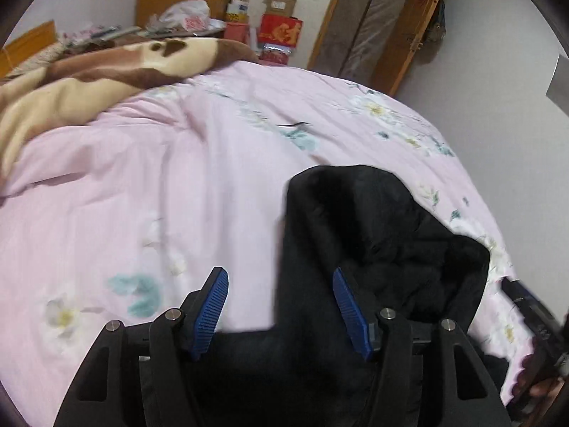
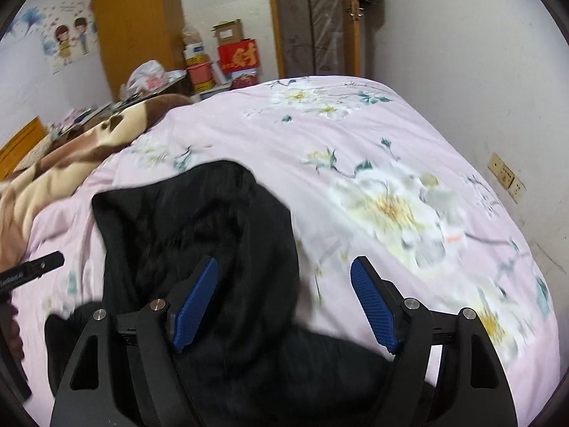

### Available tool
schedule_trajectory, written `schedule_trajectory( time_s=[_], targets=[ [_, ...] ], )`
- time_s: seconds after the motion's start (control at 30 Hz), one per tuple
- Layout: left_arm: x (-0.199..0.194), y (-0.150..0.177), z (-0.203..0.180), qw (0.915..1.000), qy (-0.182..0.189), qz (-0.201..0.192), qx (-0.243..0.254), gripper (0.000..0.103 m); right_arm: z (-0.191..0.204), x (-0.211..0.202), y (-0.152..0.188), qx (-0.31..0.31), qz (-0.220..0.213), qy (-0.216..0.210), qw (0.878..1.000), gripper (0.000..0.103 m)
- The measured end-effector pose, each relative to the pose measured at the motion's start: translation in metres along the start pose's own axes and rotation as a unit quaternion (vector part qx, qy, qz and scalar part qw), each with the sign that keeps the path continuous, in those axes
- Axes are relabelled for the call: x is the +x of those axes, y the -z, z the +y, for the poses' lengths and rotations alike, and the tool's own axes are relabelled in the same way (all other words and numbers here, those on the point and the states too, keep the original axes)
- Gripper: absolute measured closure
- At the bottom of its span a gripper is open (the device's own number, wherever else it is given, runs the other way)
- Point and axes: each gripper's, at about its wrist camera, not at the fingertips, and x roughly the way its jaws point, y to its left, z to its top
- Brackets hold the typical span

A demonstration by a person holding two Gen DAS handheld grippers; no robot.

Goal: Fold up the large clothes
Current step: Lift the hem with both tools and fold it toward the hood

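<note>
A large black padded jacket [image 1: 373, 235] lies crumpled on a pink floral bedspread [image 1: 142, 185], with its hood end toward the far side. My left gripper [image 1: 281, 277] is open and empty, hovering above the jacket's left edge. The jacket also shows in the right wrist view [image 2: 199, 227]. My right gripper [image 2: 284, 270] is open and empty above the jacket's right edge, over the bedspread [image 2: 391, 163]. The right gripper's body shows at the right edge of the left wrist view [image 1: 533, 316], and the left one at the left edge of the right wrist view [image 2: 32, 267].
A brown and beige blanket [image 1: 89, 74] is heaped at the far left of the bed. Boxes and bags [image 1: 270, 21] stand behind the bed beside a wooden wardrobe [image 2: 131, 25]. A door [image 2: 313, 17] and a white wall with sockets [image 2: 505, 178] lie to the right.
</note>
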Motion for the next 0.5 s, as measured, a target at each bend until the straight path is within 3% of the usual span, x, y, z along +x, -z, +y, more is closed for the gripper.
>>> schedule_trajectory(
  time_s=[0.2,0.23,0.27,0.3,0.33,0.37,0.4,0.5],
  targets=[
    [0.052,-0.011,-0.022,0.9956,-0.079,0.023,0.044,0.042,0.010,0.038,-0.005,-0.036,0.045,0.045,0.997,0.027],
    [0.058,-0.012,-0.022,0.9940,-0.097,0.016,0.048,0.045,0.007,0.039,-0.005,-0.032,0.042,0.049,0.997,0.031],
    [0.060,-0.013,-0.018,0.9930,-0.111,0.008,0.038,0.049,0.001,0.036,-0.002,-0.022,0.030,0.054,0.998,0.049],
    [0.061,-0.014,-0.014,0.9926,-0.118,0.000,0.029,0.063,-0.004,0.032,0.000,-0.011,0.027,0.055,0.998,0.065],
    [0.061,-0.014,-0.008,0.9914,-0.129,-0.006,0.018,0.087,-0.012,0.031,0.004,0.006,0.030,0.058,0.998,0.069],
    [0.061,-0.014,0.001,0.9886,-0.151,-0.005,0.002,0.097,-0.018,0.031,0.007,0.017,0.031,0.056,0.998,0.075],
    [0.061,-0.012,0.012,0.9852,-0.171,-0.004,-0.016,0.100,-0.026,0.029,0.013,0.034,0.031,0.048,0.998,0.080],
    [0.055,-0.004,0.045,0.9817,-0.182,-0.007,-0.056,0.102,-0.046,0.021,0.026,0.092,0.031,0.026,0.995,0.082]
  ],
)
